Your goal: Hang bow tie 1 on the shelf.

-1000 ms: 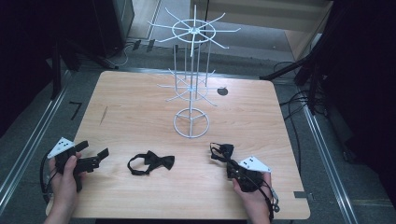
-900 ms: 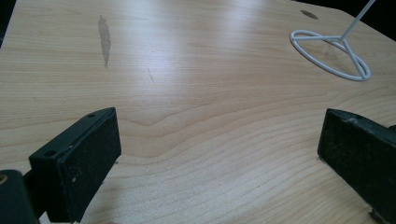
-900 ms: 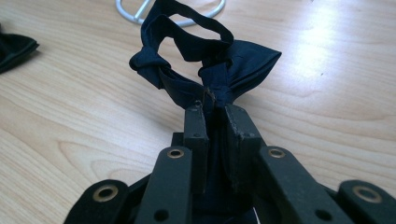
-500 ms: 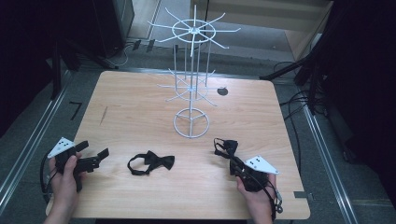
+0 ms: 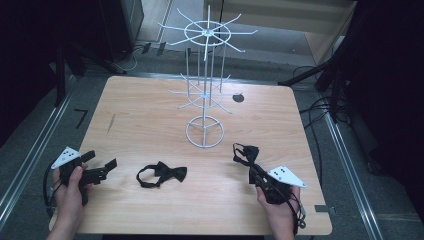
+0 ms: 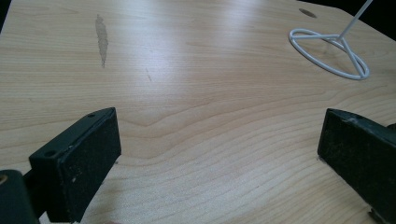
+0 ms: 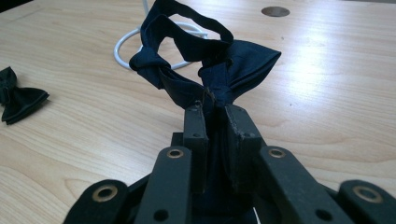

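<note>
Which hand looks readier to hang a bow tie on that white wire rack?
Probably the right. The right gripper is shut on a dark bow tie near the rack. The left gripper is open, nothing between its jaws.

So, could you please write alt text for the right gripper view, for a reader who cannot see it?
The right gripper, jaws nearly closed, pinches a dark navy bow tie at its knot, with the strap looping up behind. Beyond it lie a light wooden table, the white wire ring base of a rack, and a second black bow tie at far left.
</note>
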`<state>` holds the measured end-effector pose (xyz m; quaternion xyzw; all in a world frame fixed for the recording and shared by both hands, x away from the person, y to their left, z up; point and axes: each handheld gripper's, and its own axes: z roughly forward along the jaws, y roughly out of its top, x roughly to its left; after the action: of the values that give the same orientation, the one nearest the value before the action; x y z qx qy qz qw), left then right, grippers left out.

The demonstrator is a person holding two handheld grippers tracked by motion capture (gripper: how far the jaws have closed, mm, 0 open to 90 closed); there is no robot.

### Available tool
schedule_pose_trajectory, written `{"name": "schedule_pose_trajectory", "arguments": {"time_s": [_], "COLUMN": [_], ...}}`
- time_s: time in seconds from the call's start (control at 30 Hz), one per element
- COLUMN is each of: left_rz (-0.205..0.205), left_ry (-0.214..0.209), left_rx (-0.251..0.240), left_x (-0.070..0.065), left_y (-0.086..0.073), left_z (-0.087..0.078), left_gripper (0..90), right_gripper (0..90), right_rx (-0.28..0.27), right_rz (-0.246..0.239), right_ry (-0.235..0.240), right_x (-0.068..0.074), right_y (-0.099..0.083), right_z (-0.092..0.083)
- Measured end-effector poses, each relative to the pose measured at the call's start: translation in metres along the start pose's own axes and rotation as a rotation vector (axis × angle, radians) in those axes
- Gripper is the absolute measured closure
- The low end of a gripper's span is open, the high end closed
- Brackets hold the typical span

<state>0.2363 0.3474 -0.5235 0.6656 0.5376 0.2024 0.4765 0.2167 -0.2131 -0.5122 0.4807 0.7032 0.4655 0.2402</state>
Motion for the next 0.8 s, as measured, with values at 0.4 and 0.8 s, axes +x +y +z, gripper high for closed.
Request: {"name": "schedule_pose_trajectory", "arguments": {"time_s": [0.4,0.8], "left_rz": [0.003,0.013], "left_ry": [0.000,-0.001], "left_rx": [0.001,0.003], "left_x": [0.000,-0.001], "left_y": [0.000,0.000], "left_z": [0.000,0.000], "left_gripper": [0.0,0.0], "right_gripper": [80.5,80.5], "right_rx": [-0.031,-0.059], "right_rz": [0.009,0.006], "right_ry": [0.013,0.015], "right_x": [0.001,0.000], "right_y": [0.009,0.020], "right_z": [-0.002,-0.011]}}
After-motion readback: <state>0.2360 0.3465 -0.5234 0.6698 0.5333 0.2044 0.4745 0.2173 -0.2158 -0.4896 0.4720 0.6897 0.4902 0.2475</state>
